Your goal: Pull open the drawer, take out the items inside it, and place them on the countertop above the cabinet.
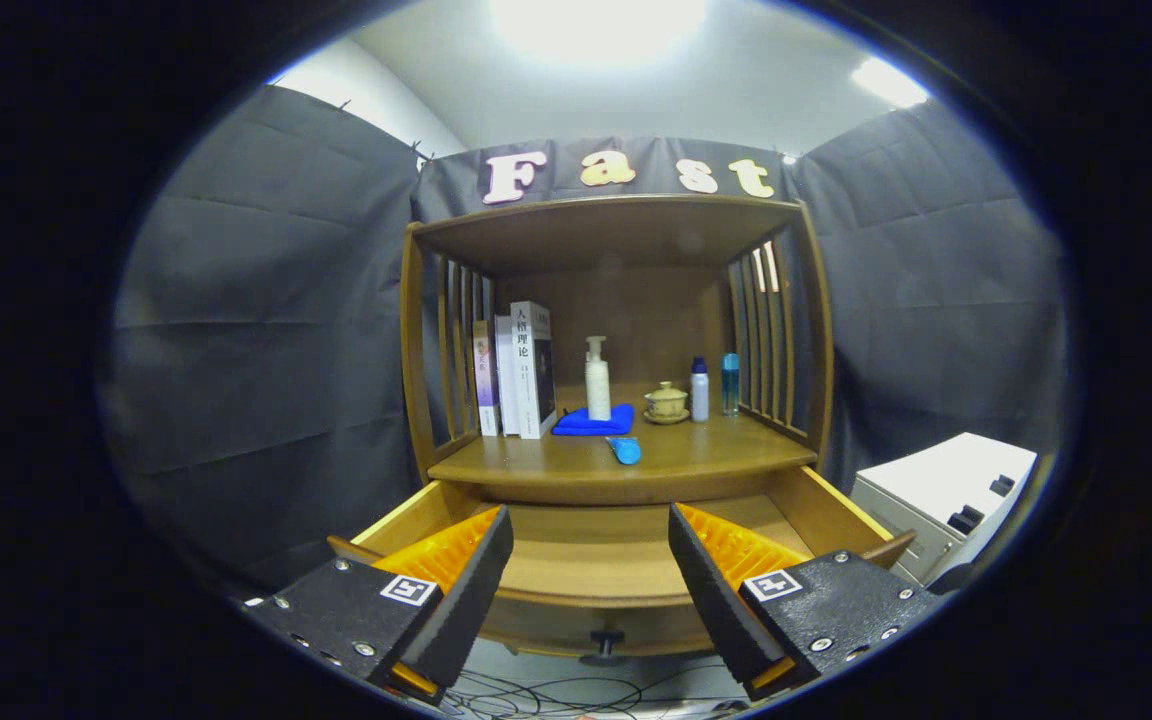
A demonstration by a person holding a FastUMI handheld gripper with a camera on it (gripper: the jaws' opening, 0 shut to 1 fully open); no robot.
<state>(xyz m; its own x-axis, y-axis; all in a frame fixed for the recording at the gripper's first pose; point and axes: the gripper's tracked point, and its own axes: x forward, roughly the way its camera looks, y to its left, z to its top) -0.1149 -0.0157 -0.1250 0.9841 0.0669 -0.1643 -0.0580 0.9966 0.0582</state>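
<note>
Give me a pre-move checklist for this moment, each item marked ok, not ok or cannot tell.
1. Drawer pulled open: ok, it stands out below the countertop.
2. Gripper open and free: ok, the fingers are spread apart over the drawer with nothing between them.
3. Items left inside the drawer: cannot tell, the bare wooden bottom shows between the fingers, but they hide the side parts.
4. Item on the countertop: ok, a small blue object lies near its front edge.
5. Free space on the countertop: ok, bare wood beside the blue object, in front of the books and bottles.
6. Drawer knob reachable: ok, it shows below the fingers.
</note>
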